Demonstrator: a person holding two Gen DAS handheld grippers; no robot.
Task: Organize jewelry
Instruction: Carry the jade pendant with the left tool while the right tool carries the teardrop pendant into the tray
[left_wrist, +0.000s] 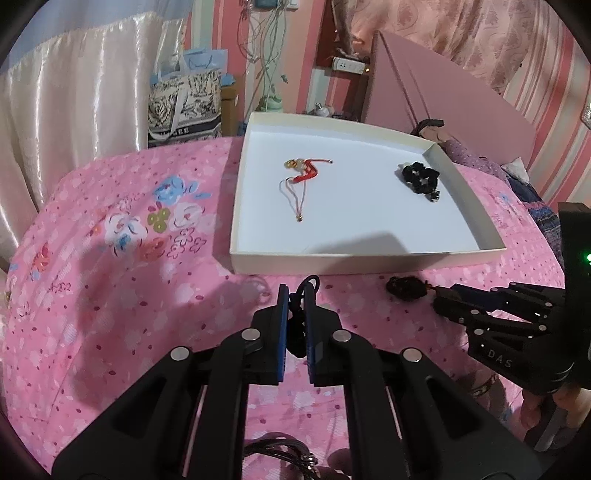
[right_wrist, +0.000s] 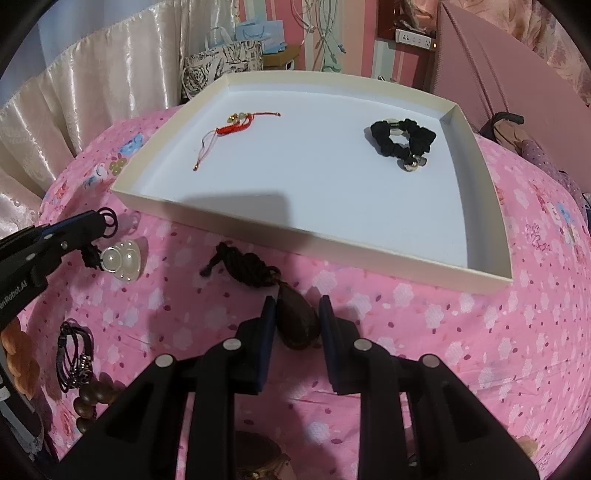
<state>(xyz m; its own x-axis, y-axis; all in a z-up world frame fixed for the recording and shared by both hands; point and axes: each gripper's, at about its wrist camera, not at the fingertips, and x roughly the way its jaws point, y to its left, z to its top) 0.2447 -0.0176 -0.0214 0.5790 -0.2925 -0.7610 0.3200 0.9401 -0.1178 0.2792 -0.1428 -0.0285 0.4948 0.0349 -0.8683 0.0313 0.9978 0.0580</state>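
Black cord (left_wrist: 296, 310) sits pinched between the pads of the left claw (left_wrist: 295, 295) at lower centre of the left-wrist view, w/ the white tray (left_wrist: 258, 264) straight ahead just past the tips, its near rim running across the frame, so it's a short carry fwd. Right-wrist view: right claw (right_wrist: 297, 306) is closed on a brown teardrop pendant (right_wrist: 297, 321) at lower centre, long axis pointing up-frame, its dark braided cord (right_wrist: 243, 267) trailing up-left toward the tray's near rim; left claw shows at left edge w/ a pale stone (right_wrist: 122, 260) hanging under it.

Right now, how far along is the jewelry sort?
Done: red cord bracelet and black scrunchie lie in the white tray. In hand: left gripper shut on the black cord of a pale pendant; right gripper around a brown pendant. Left: black cord bracelet, wooden beads.
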